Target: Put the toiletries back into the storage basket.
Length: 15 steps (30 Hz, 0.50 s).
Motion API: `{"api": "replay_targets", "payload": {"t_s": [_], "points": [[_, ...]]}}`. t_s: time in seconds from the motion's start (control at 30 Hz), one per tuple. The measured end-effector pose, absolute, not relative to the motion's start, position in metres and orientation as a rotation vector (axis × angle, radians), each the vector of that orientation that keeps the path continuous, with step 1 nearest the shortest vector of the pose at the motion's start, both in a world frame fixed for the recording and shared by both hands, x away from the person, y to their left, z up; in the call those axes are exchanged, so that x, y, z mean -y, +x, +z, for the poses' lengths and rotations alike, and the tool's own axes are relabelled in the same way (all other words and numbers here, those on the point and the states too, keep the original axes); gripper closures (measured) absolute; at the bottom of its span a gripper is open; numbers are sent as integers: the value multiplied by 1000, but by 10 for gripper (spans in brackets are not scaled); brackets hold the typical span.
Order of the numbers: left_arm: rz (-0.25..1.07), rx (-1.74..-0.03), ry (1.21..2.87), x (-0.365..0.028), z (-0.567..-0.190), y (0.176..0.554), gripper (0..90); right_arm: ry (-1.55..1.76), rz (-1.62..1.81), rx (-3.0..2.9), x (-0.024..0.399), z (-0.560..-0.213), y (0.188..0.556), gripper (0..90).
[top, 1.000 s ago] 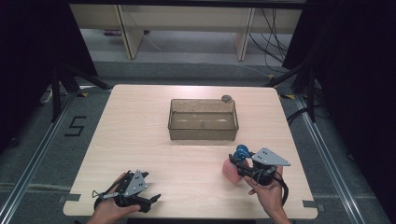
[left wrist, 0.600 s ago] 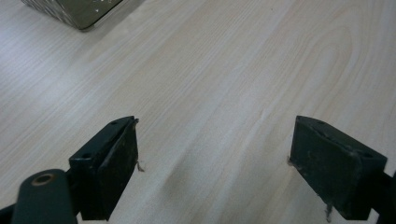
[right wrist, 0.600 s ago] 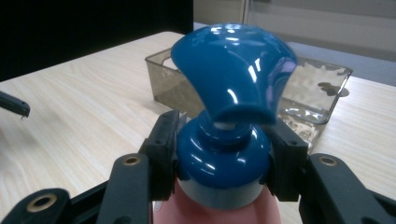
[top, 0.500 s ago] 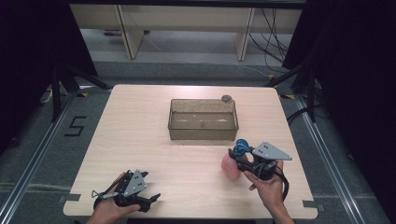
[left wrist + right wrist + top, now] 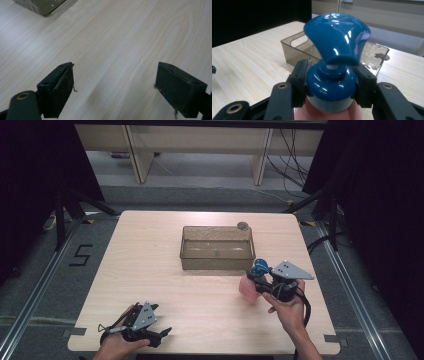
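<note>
Wide bench point(image 5: 150, 260), clear tub point(image 5: 217, 248) at its middle. Just right of the tub's near corner, the right gripper point(image 5: 256, 282) pinches a pink pump bottle point(image 5: 247, 289) by its blue collar. Well left and nearer, left gripper point(image 5: 161, 336) fingers spread, nothing between.

Pink pump bottle held between the right jaws

The pump bottle point(image 5: 334, 82) has a pale pink body, a white band at the neck and a glossy blue collar topped by a broad blue dispenser head. It stands about upright, the collar pinched between the two black jaws, the head rising above them and the pink body hanging below.
</note>
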<state>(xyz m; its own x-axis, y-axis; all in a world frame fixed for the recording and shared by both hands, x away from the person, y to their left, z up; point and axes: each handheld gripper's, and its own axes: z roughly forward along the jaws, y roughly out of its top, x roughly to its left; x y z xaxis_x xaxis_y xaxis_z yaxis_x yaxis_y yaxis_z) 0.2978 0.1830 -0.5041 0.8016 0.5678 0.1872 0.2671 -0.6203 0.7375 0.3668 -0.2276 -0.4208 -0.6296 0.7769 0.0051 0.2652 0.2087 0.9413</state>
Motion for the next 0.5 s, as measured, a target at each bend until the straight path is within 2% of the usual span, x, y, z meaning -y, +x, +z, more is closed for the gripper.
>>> {"api": "replay_targets", "payload": {"t_s": [0.5], "points": [[521,-609,2257,-184,-504,297,149,966,1404,-1987,226,-396,391,536]]}}
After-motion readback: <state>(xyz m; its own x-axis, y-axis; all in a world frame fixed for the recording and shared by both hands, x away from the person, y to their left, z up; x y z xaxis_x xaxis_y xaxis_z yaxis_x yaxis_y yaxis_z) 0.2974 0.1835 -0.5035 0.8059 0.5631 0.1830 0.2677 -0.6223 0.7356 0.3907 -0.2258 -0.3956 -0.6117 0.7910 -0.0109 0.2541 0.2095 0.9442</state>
